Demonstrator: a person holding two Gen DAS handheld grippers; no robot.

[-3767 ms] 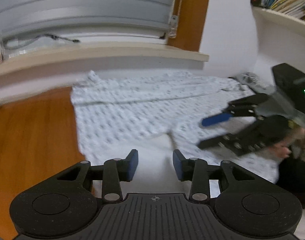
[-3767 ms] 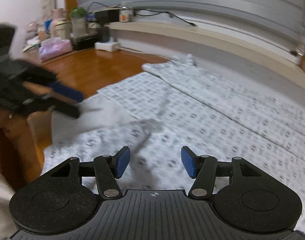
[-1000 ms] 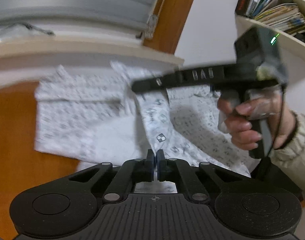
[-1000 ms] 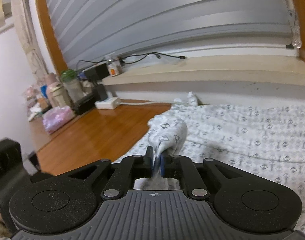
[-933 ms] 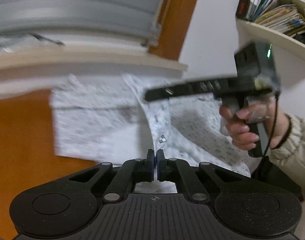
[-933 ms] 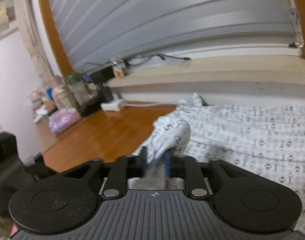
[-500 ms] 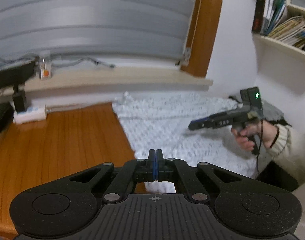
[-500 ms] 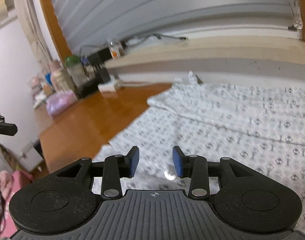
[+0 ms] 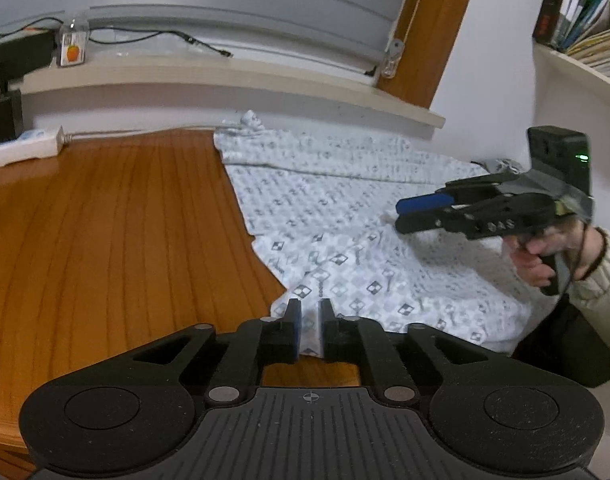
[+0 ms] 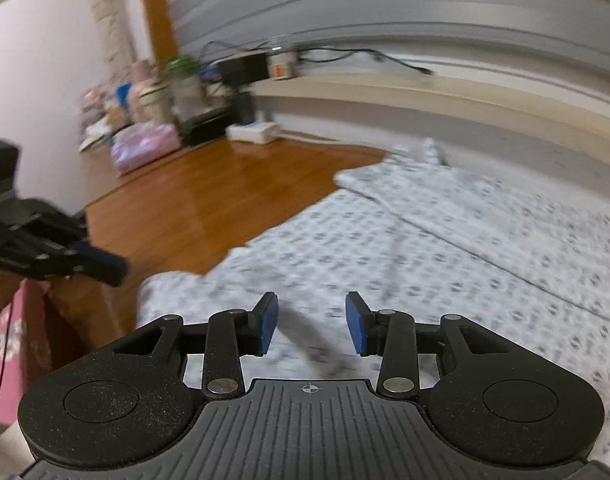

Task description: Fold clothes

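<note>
A white power strip (image 9: pixel 25 146) lay far to the left of the left hand-held gripper (image 9: pixel 309 330), on the wooden floor (image 9: pixel 117 240). That hand-held gripper angled downward over the floor, its jaws opening with a narrow gap; the near corner of the patterned garment (image 9: pixel 345 240) showed in that gap, though the pads did not visibly press it. The garment spread flat ahead and to the right, reaching the wall under the window ledge (image 9: pixel 225 76). Farther right, the right hand-held gripper (image 9: pixel 401 214) hovered above the cloth, pointing left, gripped from below by a hand (image 9: pixel 545 252) in a cream knitted sleeve (image 9: pixel 601 280). In its own view the right hand-held gripper (image 10: pixel 311 328) tilted down over the garment (image 10: pixel 465 248), blue pads spread, nothing between them.
</note>
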